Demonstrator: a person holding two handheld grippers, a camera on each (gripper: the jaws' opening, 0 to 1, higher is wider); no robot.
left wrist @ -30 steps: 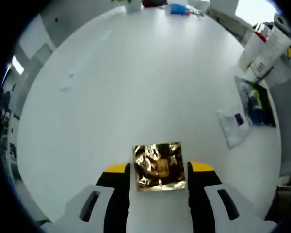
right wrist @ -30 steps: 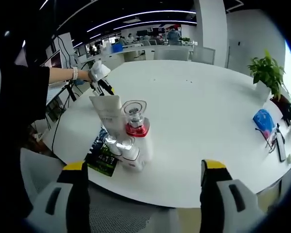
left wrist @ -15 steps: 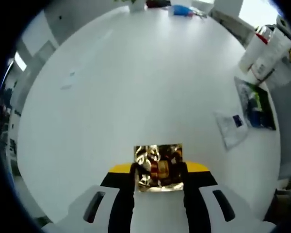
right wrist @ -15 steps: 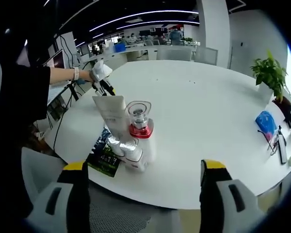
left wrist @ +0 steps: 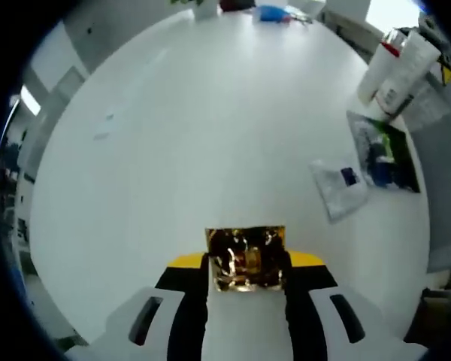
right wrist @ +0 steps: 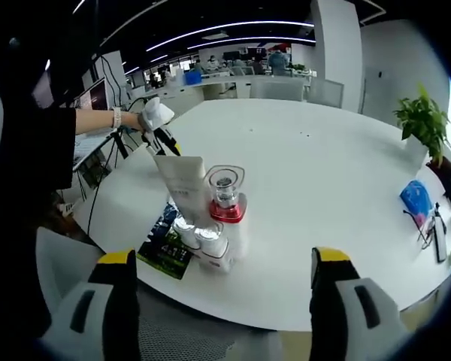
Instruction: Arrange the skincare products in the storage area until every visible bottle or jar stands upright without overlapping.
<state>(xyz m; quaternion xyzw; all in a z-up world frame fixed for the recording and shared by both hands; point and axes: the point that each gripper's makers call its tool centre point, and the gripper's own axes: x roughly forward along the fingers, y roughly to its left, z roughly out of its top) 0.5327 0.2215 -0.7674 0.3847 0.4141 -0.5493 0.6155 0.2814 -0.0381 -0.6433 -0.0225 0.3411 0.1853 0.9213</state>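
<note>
Our left gripper [left wrist: 245, 263] pinches a gold foil sachet [left wrist: 246, 257] between its jaws, low over the white surface [left wrist: 203, 128], with broad bare room beyond the sachet. Well apart from the sachet, at the surface's edge, stand a white tube [left wrist: 404, 72] and a red-collared bottle [left wrist: 376, 63] beside a flat green packet [left wrist: 383, 152] and a clear sachet [left wrist: 340, 187]. Our right gripper [right wrist: 224, 274] hangs spread off the surface's edge, near the red-collared bottle [right wrist: 229, 212], with the white tube [right wrist: 183, 182] touching that bottle.

Print on the white sachet [left wrist: 337, 188] too small to read
</note>
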